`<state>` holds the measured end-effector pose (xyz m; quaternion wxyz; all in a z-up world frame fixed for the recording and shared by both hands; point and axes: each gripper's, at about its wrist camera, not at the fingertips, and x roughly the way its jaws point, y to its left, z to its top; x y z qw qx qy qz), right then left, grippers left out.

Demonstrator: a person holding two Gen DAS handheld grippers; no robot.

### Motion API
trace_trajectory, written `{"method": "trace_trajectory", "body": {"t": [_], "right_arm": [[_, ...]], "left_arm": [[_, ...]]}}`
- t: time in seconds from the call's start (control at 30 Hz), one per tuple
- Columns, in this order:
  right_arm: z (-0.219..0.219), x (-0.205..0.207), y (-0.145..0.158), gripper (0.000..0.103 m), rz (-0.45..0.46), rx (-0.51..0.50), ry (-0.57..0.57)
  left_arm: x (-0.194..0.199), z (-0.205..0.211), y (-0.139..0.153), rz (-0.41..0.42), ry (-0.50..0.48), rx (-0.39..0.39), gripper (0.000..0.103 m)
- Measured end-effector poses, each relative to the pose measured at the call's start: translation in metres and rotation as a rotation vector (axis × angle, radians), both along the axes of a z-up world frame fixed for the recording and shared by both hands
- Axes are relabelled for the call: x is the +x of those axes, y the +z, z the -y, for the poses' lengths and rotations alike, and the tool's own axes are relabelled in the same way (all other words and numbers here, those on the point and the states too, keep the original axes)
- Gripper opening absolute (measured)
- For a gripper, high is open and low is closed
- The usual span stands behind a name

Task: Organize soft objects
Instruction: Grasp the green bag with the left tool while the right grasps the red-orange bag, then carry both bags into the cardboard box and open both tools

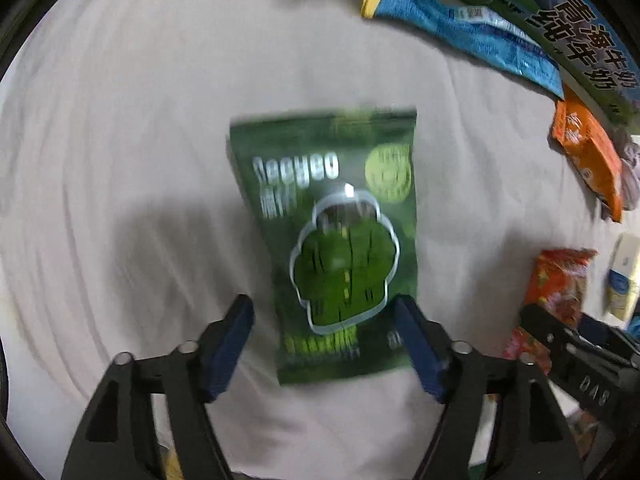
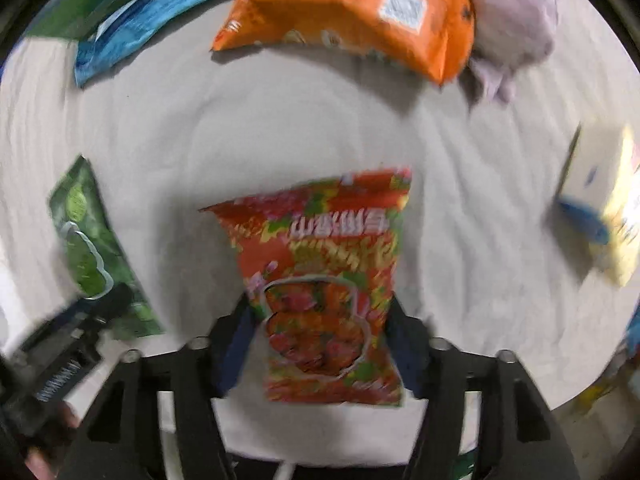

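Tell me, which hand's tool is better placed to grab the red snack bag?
Probably the right tool: the red snack bag already lies between its open fingers. The left tool straddles the green bag instead.

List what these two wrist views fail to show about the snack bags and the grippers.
- Green bag, left wrist view: print smeared by motion blur; contact with the left gripper unclear.
- Red bag, right wrist view: blurred, and it covers the right gripper pads, so grip cannot be judged.
- Orange bag: label too blurred to read.
- Yellow pack: blurred, cut by the fisheye rim.
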<state>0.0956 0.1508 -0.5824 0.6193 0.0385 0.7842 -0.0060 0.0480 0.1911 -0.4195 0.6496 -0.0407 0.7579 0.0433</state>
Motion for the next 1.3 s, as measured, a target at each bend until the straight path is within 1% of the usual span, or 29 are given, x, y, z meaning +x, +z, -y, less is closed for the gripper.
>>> {"method": "trace_trajectory", "body": {"t": [0.03,0.07,0.13,0.2,0.23,0.3,0.33,0.37,0.43,0.47,0.53,0.57,0.6,0.7,0.77,0.8,0.83,0.87,0.9,0.93,0.97,1.0,1.07,1.1,1.13,1.17,1.2,1.23,1.3], "right_arm": [[-0.004,-0.007,-0.001,0.073,0.017,-0.015,0.014],[-0.013,-0.011,-0.006,0.076,0.027,-0.018,0.018],[-0.019,-0.015,-0.011,0.076,0.045,-0.014,0.001],[-0.027,-0.021,-0.012,0.076,0.046,-0.023,0.032],[-0.033,-0.027,-0.016,0.076,0.045,-0.044,0.055],[-0.02,-0.037,0.0,0.074,0.019,-0.05,0.072],[-0.021,-0.042,0.0,0.071,0.025,-0.054,0.065],[-0.021,-0.045,0.003,0.066,0.028,-0.056,0.064],[-0.014,-0.057,0.009,0.055,0.036,-0.054,0.065],[-0.019,-0.058,0.021,0.053,0.038,-0.057,0.068],[-0.028,-0.068,0.016,0.051,0.045,-0.055,0.063],[-0.025,-0.07,0.022,0.051,0.046,-0.05,0.057],[-0.027,-0.077,0.021,0.051,0.048,-0.045,0.051],[-0.029,-0.092,0.029,0.05,0.061,-0.039,0.052],[-0.033,-0.105,0.034,0.05,0.076,-0.035,0.063],[-0.034,-0.112,0.033,0.05,0.077,-0.036,0.067],[-0.036,-0.12,0.032,0.05,0.078,-0.037,0.066],[-0.038,-0.127,0.031,0.05,0.077,-0.035,0.07],[-0.04,-0.134,0.029,0.05,0.073,-0.033,0.074],[-0.033,-0.13,0.038,0.05,0.068,-0.034,0.073],[-0.032,-0.135,0.037,0.05,0.064,-0.037,0.066],[-0.032,-0.14,0.036,0.05,0.06,-0.035,0.062],[-0.034,-0.147,0.034,0.05,0.054,-0.037,0.053],[-0.032,-0.146,0.033,0.05,0.05,-0.037,0.049],[-0.032,-0.15,0.031,0.05,0.048,-0.038,0.044],[-0.032,-0.152,0.03,0.05,0.05,-0.042,0.041],[-0.031,-0.155,0.029,0.05,0.053,-0.044,0.041],[-0.03,-0.158,0.028,0.05,0.059,-0.046,0.043],[-0.031,-0.163,0.033,0.05,0.074,-0.049,0.04]], "left_arm": [[0.008,0.002,0.008,0.005,-0.004,0.005,0.08],[0.008,0.001,0.006,0.007,-0.004,0.004,0.083],[0.012,0.01,-0.016,0.003,-0.011,-0.002,0.087],[0.01,0.004,-0.013,0.01,0.009,-0.024,0.088],[0.008,0.007,-0.016,0.016,0.01,-0.028,0.086],[0.009,0.006,-0.019,0.035,-0.001,-0.034,0.079],[0.007,0.005,-0.013,0.05,-0.012,-0.037,0.067],[0.0,0.007,-0.004,0.069,-0.024,-0.032,0.062],[-0.012,0.016,0.008,0.09,-0.043,-0.024,0.059],[-0.016,0.014,0.011,0.095,-0.043,-0.03,0.057],[-0.021,0.015,0.022,0.111,-0.034,-0.034,0.052],[-0.02,0.019,0.019,0.124,-0.035,-0.039,0.048],[-0.026,0.0,0.033,0.138,-0.041,-0.043,0.047],[-0.04,-0.001,0.049,0.161,-0.102,-0.029,0.044],[-0.037,-0.007,0.037,0.117,-0.115,-0.033,0.05],[-0.036,-0.006,0.032,0.092,-0.088,-0.059,0.054],[-0.035,-0.013,0.026,0.059,-0.043,-0.099,0.062],[-0.033,-0.021,0.019,0.023,0.008,-0.143,0.074],[-0.03,-0.026,0.019,0.035,0.046,-0.183,0.079],[-0.028,-0.031,0.018,0.026,0.081,-0.192,0.084],[-0.025,-0.035,0.016,0.006,0.107,-0.195,0.089],[-0.023,-0.036,0.014,-0.013,0.116,-0.182,0.089],[-0.021,-0.031,0.01,-0.027,0.085,-0.113,0.089],[-0.019,-0.029,0.012,-0.019,0.063,-0.08,0.087],[-0.019,-0.027,0.015,-0.005,0.035,-0.035,0.079],[-0.019,-0.024,0.016,0.021,0.007,-0.033,0.066],[-0.022,-0.022,0.021,0.037,-0.022,-0.031,0.059],[-0.026,-0.02,0.025,0.044,-0.053,-0.028,0.054],[-0.037,-0.021,0.032,0.06,-0.078,-0.039,0.054]]}}
